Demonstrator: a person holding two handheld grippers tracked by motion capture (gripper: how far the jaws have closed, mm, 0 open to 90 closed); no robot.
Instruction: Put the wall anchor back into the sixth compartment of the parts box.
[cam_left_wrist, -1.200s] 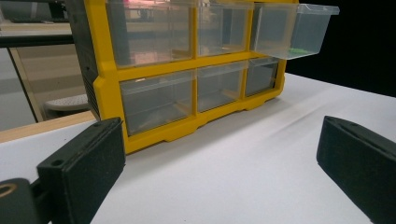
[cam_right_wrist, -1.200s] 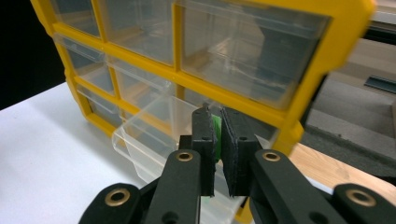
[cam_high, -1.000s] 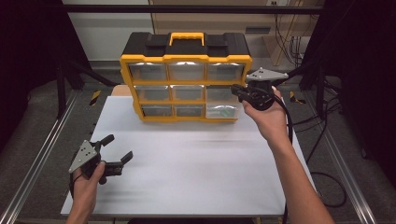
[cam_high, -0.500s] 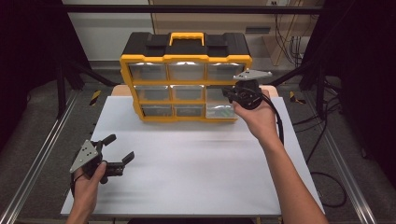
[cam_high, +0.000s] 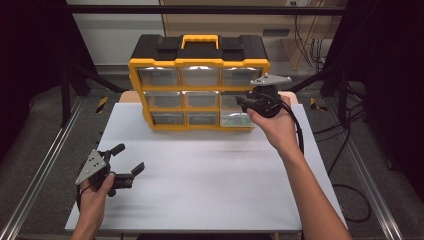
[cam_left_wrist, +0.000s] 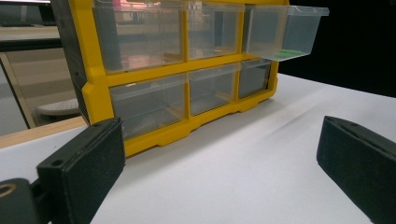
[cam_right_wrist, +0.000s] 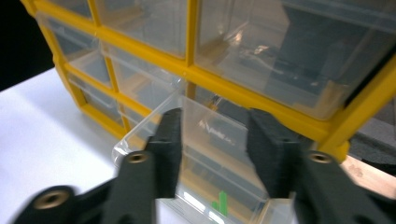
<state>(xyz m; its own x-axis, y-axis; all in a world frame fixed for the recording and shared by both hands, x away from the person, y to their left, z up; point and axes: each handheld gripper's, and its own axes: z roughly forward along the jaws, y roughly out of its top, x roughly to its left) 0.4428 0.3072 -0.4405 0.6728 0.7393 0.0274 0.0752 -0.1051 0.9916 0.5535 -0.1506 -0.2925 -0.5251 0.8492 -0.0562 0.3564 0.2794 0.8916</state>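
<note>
Nine clear plastic drawers fill the yellow-framed organiser case with a black top and yellow carry handle (cam_high: 199, 80), which stands at the far edge of the white tabletop (cam_high: 210, 180). One of them, the clear drawer at the case's right end (cam_high: 235, 119), is pulled out toward the person and sticks out past the yellow frame; from the left gripper view it juts clear of the front (cam_left_wrist: 286, 32), with something green lying on its floor. In the right gripper view a small green piece (cam_right_wrist: 219, 203) sits near the front wall of that drawer.

The right gripper (cam_high: 245, 104), topped by its grey three-cornered plate, is held up against the right side of the case, just above the open drawer. Its own view shows the two black jaws partly closed, one on each side of the drawer's clear front wall (cam_right_wrist: 219, 135); the pads stand close to the plastic, but whether they actually press on it I cannot tell, and the view is blurred.

The left gripper (cam_high: 130, 162) rests low near the front left corner of the tabletop, well apart from the case, gripped by the person's left hand (cam_high: 95, 197). Its jaws are spread wide with nothing between them, and its own view looks across bare white surface (cam_left_wrist: 224, 177) toward the case's lower drawers.

A black cable (cam_high: 300, 135) loops from the right gripper down past the person's wrist.
</note>
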